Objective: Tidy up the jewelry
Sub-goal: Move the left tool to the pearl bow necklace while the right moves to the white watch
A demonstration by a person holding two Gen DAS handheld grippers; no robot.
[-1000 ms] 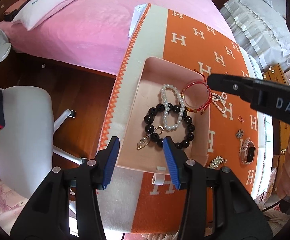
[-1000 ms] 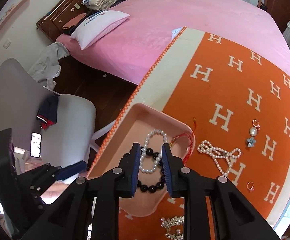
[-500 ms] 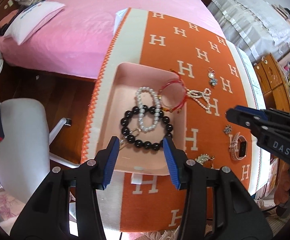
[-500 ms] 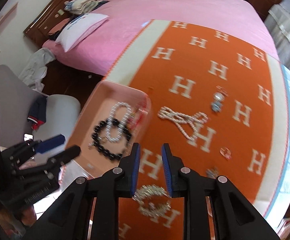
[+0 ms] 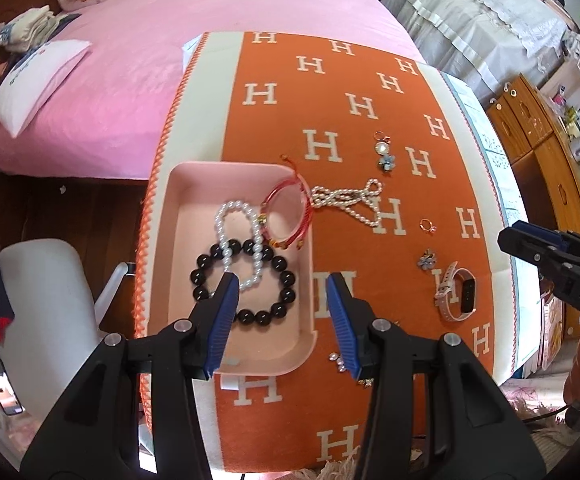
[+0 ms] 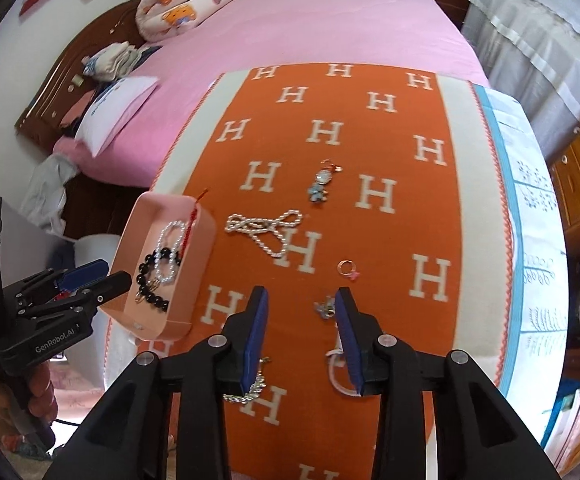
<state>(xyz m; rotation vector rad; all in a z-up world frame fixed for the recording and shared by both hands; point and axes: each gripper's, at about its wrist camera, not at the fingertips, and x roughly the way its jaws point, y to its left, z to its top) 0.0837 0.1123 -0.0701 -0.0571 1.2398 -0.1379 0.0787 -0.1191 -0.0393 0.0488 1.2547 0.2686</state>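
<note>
A pink tray [image 5: 178,240] [image 6: 202,240] on the orange H-patterned blanket holds a black bead bracelet [image 5: 278,312], a white pearl bracelet [image 5: 226,216] and a red string bracelet [image 5: 290,216] that hangs over its right wall. On the blanket lie a pearl necklace [image 6: 266,228], a blue flower pendant [image 6: 320,184], a small ring [image 6: 348,268], a small flower charm [image 6: 324,308], a pink watch [image 5: 456,292] and a rhinestone piece [image 6: 246,390]. My left gripper [image 5: 280,304] is open above the tray's near right corner. My right gripper [image 6: 300,320] is open and empty above the blanket, next to the flower charm.
The blanket [image 6: 390,140] lies at the foot of a pink bed [image 6: 310,24] with a pillow [image 6: 118,108]. A grey chair [image 5: 46,312] and dark wood floor lie left of the tray. Wooden drawers [image 5: 538,136] stand at the right.
My right gripper has moved from over the tray to the right over the blanket and has opened. My left gripper has opened wider, and its view has shifted right.
</note>
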